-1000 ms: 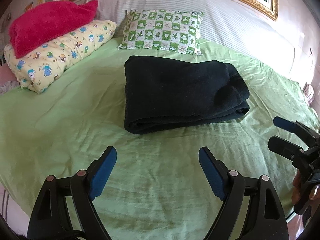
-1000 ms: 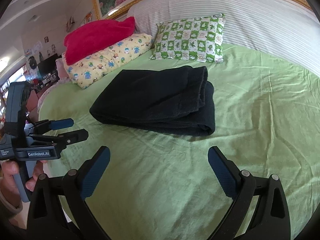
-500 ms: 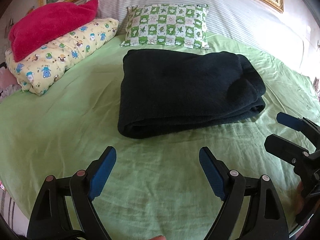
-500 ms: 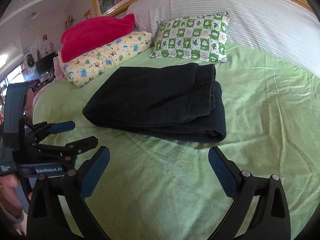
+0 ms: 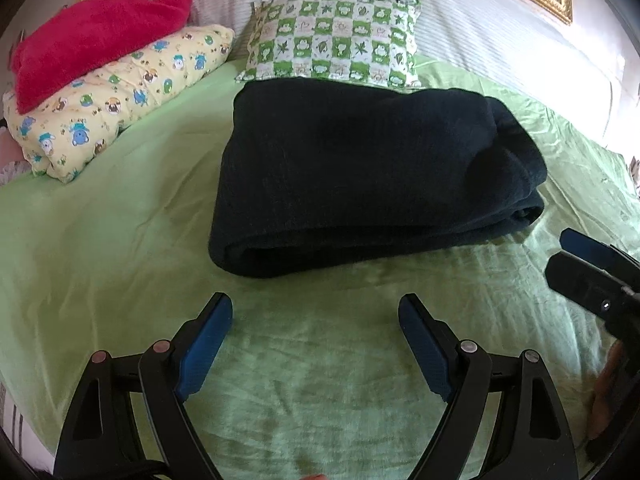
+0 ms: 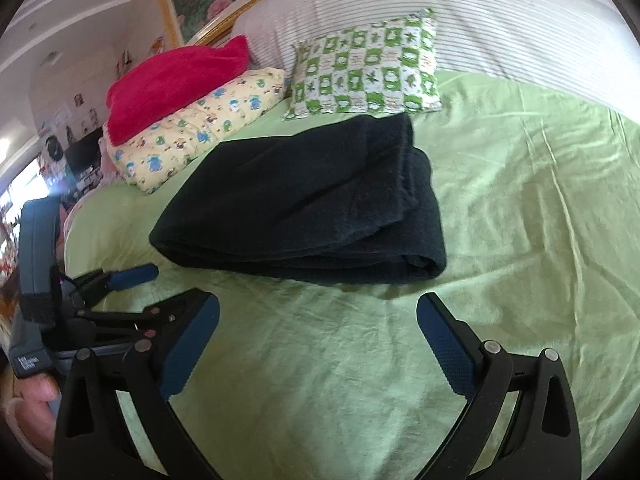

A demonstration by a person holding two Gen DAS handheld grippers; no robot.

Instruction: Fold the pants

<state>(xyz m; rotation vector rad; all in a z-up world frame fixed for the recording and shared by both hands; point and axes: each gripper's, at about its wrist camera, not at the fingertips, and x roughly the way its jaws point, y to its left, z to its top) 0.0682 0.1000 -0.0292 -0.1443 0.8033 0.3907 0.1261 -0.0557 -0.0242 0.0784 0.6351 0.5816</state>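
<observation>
The dark pants (image 5: pixel 372 176) are lying already folded on the bed (image 5: pixel 120 240); the left gripper (image 5: pixel 316 320) and right gripper (image 6: pixel 320 320) are hovering released, holding nothing.

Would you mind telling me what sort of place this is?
Most likely a home bedroom: a bed with a green sheet, a checked pillow against the striped headboard, and folded dark pants on it.

Daylight is flooding both views; the striped headboard (image 5: pixel 500 20) is blowing out to glare at far right. Fisheye curvature is bending and darkening every edge. The left hand-held gripper (image 6: pixel 132 288) is appearing motion-blurred in the right view.
</observation>
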